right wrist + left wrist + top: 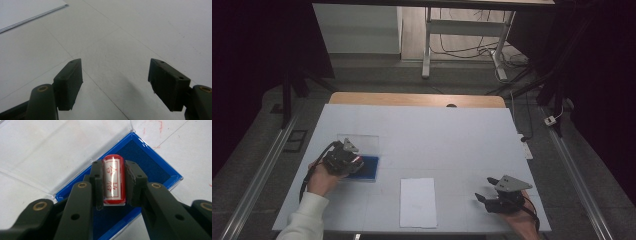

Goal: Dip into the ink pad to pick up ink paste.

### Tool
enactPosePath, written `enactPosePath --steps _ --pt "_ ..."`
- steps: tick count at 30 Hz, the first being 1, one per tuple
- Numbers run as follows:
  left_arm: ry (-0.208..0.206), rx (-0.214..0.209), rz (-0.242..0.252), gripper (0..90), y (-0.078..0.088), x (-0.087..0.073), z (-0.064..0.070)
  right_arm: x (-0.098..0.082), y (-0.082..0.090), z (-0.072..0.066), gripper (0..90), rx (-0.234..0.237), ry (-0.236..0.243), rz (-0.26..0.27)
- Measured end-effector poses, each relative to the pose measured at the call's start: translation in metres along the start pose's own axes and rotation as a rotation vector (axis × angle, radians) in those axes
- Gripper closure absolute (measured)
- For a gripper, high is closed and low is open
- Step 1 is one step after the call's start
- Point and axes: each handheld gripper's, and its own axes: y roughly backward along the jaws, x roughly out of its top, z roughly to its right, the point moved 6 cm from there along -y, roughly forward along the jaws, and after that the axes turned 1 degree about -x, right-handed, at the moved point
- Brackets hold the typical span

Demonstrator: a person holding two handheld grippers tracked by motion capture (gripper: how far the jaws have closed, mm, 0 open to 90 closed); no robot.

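**Red stamp clamped over the blue ink box**

While the left tongs (113,182) sat over the open ink box (160,167), their jaws were closed on a small red cylinder stamp (113,180), gripping it from both sides. Its white label with red characters faced the camera, and its lower end sat at or just above the dark blue pad; contact could not be told. The box's clear lid (50,152) lay folded back flat on the table (190,142).

From the high view, the left tongs (343,159) were at the left part of the white table (437,130), on the near edge of the ink box (367,167). A white sheet of paper (418,202) lay near the front edge, between the two hands. The right tongs (489,192) rested at the front right, well apart from the box, with jaws spread wide and nothing between them, over bare table (120,37).
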Motion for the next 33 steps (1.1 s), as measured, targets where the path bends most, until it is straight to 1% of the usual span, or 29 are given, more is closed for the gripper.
enactPosePath --steps 4,11,16,22,24,26,28,29,32,33 --pt "-0.001 -0.004 0.009 70.6 -0.0002 -0.0007 -0.0005 -0.0003 -0.0003 0.0004 27.2 0.002 -0.001 0.0" --pt "0.001 -0.005 0.008 70.6 -0.0002 -0.0006 -0.0001 -0.0003 -0.0004 0.0002 27.2 0.0 0.0 -0.003" --pt "-0.007 0.01 0.003 70.6 -0.0003 0.0002 0.0014 -0.0003 -0.0009 0.0004 27.2 0.001 -0.002 -0.002" --pt "0.002 0.002 0.007 70.6 -0.0004 -0.0002 0.0008 0.0 -0.0006 0.0004 27.2 -0.002 0.002 -0.005" --pt "0.003 -0.004 0.012 70.5 -0.0004 -0.0008 -0.0001 -0.0001 -0.0006 0.0005 27.2 -0.002 0.001 -0.004" --pt "0.013 -0.016 0.023 70.4 0.0003 -0.0015 -0.0014 0.0 -0.0005 0.0004 27.2 -0.002 0.001 -0.004" --pt "0.026 -0.028 0.048 70.2 0.0039 -0.001 -0.0029 0.0002 -0.0003 0.0003 27.2 -0.002 0.002 -0.003" --pt "0.029 -0.034 0.049 70.2 0.0044 -0.0013 -0.0034 0.0001 -0.0001 0.0004 27.2 -0.002 0.002 -0.003" --pt "0.035 -0.04 0.071 70.1 0.0046 -0.0009 -0.0042 -0.0004 0.0002 0.0014 27.2 -0.002 -0.005 0.002" --pt "0.035 -0.031 0.08 70.2 0.0058 0.0 -0.0047 -0.0007 0.0004 0.0022 27.2 -0.003 -0.002 0.0"
